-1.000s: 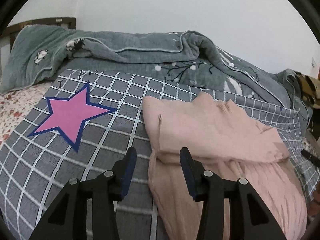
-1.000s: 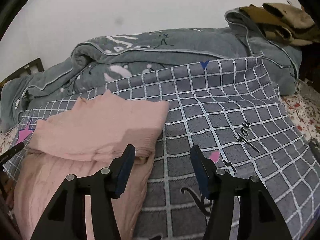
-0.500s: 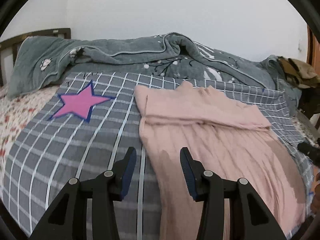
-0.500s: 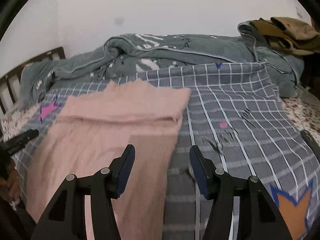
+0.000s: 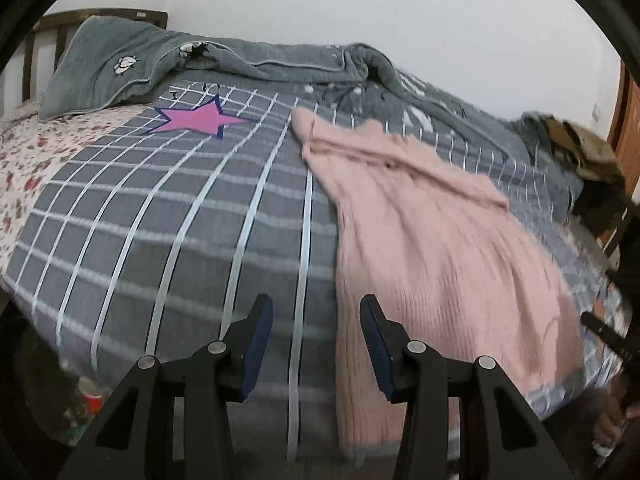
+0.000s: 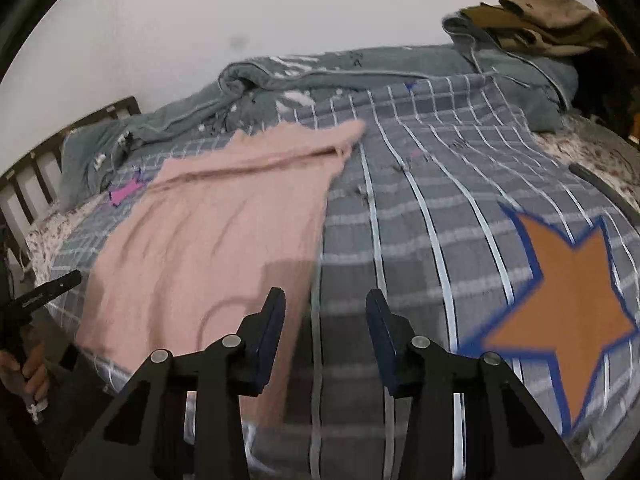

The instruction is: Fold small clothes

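Left gripper [image 5: 316, 344] hovers with jaws spread and empty, its right finger at the near left edge of the pink knit garment [image 5: 432, 248]. Right gripper [image 6: 325, 338] is closing, nothing between its jaws; its left finger overlaps the garment's near right edge in the view. The garment lies flat on the grey checked cover [image 5: 180, 248], upper part already folded down, lower hem at 6 o'clock near the bed edge.

Procedure, as judged: pinch both near hem corners at matching points, lift evenly, carry the hem toward 12 o'clock and lay it on the folded band. Keep the cover out of each pinch.

Surroundings: grey-green blanket [image 5: 240, 60] bunched at 12 o'clock; pink star [image 5: 200, 120] at 11 o'clock; orange star [image 6: 560, 304] at 3 o'clock; brown clothes [image 6: 548, 20] at 1 o'clock. None obstructs the fold path.
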Demonstrator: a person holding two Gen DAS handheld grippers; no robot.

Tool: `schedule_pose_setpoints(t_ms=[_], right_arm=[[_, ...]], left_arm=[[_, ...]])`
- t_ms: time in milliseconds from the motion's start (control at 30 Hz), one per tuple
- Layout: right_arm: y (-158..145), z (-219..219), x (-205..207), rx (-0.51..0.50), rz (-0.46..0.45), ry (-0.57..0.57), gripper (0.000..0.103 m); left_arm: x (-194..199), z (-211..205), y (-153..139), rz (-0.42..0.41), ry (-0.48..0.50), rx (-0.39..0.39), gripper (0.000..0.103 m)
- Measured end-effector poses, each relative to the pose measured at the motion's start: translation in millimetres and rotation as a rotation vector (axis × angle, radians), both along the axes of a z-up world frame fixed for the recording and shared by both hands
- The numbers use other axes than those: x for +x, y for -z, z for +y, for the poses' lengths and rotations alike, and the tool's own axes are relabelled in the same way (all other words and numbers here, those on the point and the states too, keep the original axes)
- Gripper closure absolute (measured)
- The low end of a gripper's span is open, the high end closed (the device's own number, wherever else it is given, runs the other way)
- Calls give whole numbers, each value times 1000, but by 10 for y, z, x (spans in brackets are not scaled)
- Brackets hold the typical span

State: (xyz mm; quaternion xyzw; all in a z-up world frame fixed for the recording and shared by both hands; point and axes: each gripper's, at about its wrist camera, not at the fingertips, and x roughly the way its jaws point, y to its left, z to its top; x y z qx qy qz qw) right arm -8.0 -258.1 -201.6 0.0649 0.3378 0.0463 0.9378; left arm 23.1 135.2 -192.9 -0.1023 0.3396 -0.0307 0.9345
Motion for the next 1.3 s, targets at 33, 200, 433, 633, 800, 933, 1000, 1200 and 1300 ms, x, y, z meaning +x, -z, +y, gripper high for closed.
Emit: schedule_pose_setpoints(t_ms=[33,200,433,633,800,933,1000,1200,1300], right_arm=[[11,35,-85,-25,-7,6,61],[20,90,-344,25,-41,-40,61],[123,193,-246,26,12,-56,61],[253,258,-164,-5,74,-45,69],[284,294,-121,-15,79,-43,72],[304,352,-48,-21,93,-47,80],[314,346,-37,-7,92,-36,84],[267,307,-98,32,52,-46,98],[292,323,-57,23,79,-46,98]], left_arm=[[-59,-22,19,2,3,9,60],[-216,-77,102,25,53,-43,60],[-172,-214,197,67,123,-41,60],[-151,-221,233,80,102,-50,66],[-143,-229,232,74,89,-39,71],[-122,-230,238,76,72,-30,88],[-139,-209,224,57,55,-30,95],[-208,-201,163,16,73,-43,96],[-160,-207,193,45,82,-53,95]])
